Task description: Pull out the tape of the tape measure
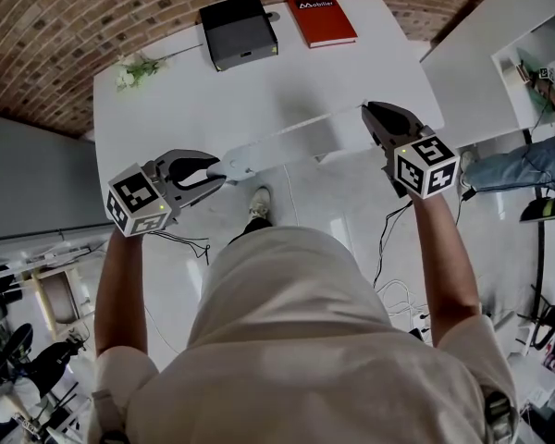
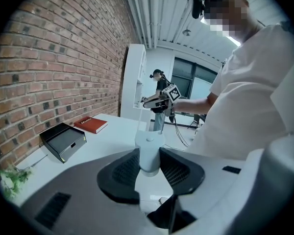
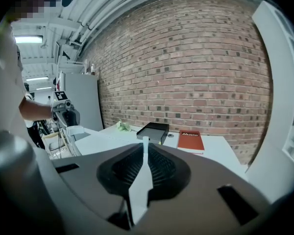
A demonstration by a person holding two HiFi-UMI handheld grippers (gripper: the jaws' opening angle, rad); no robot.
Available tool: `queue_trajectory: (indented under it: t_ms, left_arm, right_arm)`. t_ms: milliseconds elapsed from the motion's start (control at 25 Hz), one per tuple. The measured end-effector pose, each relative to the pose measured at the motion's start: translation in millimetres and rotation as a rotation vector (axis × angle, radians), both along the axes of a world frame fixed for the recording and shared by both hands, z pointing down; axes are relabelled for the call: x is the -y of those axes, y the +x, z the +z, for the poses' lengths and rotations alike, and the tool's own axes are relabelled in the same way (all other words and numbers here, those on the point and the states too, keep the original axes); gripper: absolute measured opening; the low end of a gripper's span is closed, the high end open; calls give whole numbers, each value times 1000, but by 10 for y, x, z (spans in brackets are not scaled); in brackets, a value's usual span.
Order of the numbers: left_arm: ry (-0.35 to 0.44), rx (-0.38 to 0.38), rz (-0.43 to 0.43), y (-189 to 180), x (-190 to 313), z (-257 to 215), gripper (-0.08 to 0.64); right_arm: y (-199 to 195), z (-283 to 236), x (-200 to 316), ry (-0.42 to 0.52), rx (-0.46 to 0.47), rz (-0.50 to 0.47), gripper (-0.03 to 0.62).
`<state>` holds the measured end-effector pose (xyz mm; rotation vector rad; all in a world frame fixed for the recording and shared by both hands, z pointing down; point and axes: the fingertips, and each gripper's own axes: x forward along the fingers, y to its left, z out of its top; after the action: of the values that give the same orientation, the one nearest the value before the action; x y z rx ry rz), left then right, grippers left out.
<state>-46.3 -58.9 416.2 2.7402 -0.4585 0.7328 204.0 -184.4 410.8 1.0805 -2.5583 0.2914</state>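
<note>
Both grippers are up off the white table (image 1: 166, 109) with the tape strung between them. The left gripper (image 1: 220, 171), at the lower left of the head view, has its jaws part-way apart and clamped on the flanks of the white tape measure case (image 2: 149, 153). In the left gripper view the case stands upright between the ribbed pads, which press on it from both sides.

The right gripper (image 1: 366, 118), at the right of the head view and a little higher in the frame, has its jaws almost together. They pinch the free end of the tape (image 1: 291, 143). In the right gripper view the tape shows edge-on as a thin white strip caught between the pads.

What matters for the next move is the line of the tape. In the head view it runs as a pale band from the case up and to the right, straight to the right gripper's tips. I'd judge the job is already well along. To draw out more, the right gripper would pull up and right along that line, away from the case, while the left gripper holds the case where it is. A pull off that line would likely twist or kink the tape.

The black box (image 1: 238, 30) and the red book (image 1: 321, 18) lie at the top of the frame, well apart from both grippers.
</note>
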Motion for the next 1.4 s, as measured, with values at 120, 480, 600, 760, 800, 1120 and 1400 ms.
queue_trajectory:
  t_ms: [120,480,600,760,800,1120,1400]
  left_arm:
    - [-2,-10,-10,-20,17,1,121]
    - [-8,0,-32,-131,48,44,121]
    - [-12,-14,-32,-124,46,43,121]
    - [-10,-19,-38,-115,34,33,121]
    - [-13,-23,-44,-127,34,30,121]
    - [-3,-8,-45,-136,57,24,121]
    - [-11,7,-58,-186,45,89,121]
  right_arm:
    - [-13,3,2,7,0,0,34]
    - [171,16,112,13,-20,66,34]
    - [173,30,117,11,-14,70,34]
    - [331,26,183,17,-15,124,34]
    - [391,27,204,13,-10,138,34]
    - [472,50,200,7,-16,144,34]
    - [656,31,259,19,-18,180,34]
